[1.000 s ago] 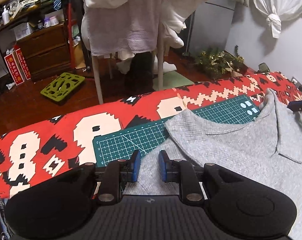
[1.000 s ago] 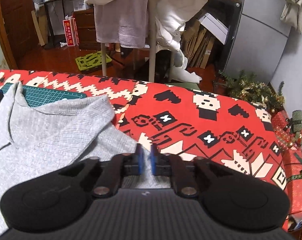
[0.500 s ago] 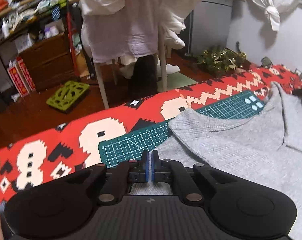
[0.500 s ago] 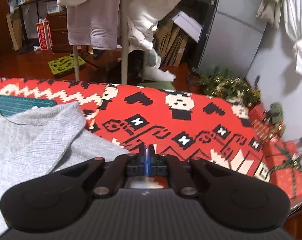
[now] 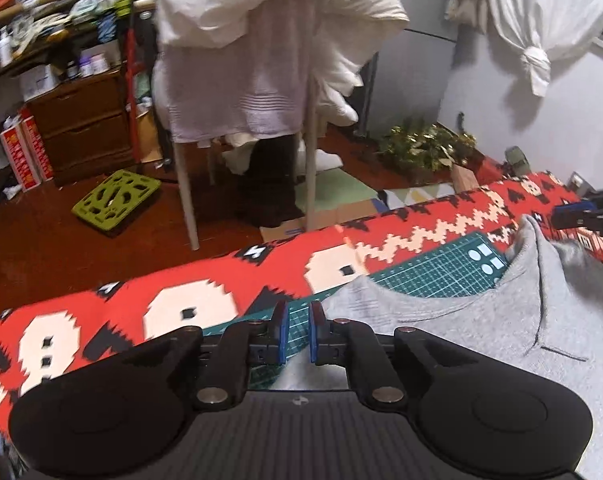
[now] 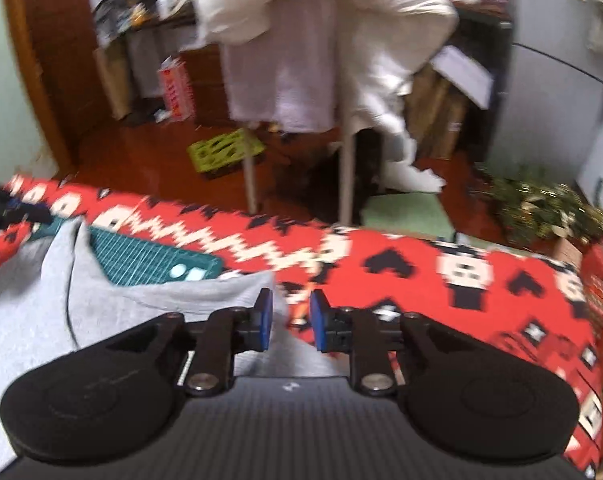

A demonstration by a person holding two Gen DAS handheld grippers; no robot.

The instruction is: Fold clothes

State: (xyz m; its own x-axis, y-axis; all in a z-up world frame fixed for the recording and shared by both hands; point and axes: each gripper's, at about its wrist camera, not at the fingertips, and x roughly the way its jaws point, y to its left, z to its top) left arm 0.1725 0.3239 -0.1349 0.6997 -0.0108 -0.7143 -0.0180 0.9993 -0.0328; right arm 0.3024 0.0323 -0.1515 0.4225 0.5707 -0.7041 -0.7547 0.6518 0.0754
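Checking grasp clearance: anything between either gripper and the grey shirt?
Nothing visible. The left gripper is open over the grey shirt edge and green cutting mat; the right gripper is open over the shirt's opposite edge. No object lies between them.

Left claw [image 5: 295, 332], right claw [image 6: 288, 320]: both parted.

The left gripper [image 5: 298, 334] hovered with jaws parted over the grey shirt's [image 5: 453, 332] edge and the green cutting mat [image 5: 433, 272].
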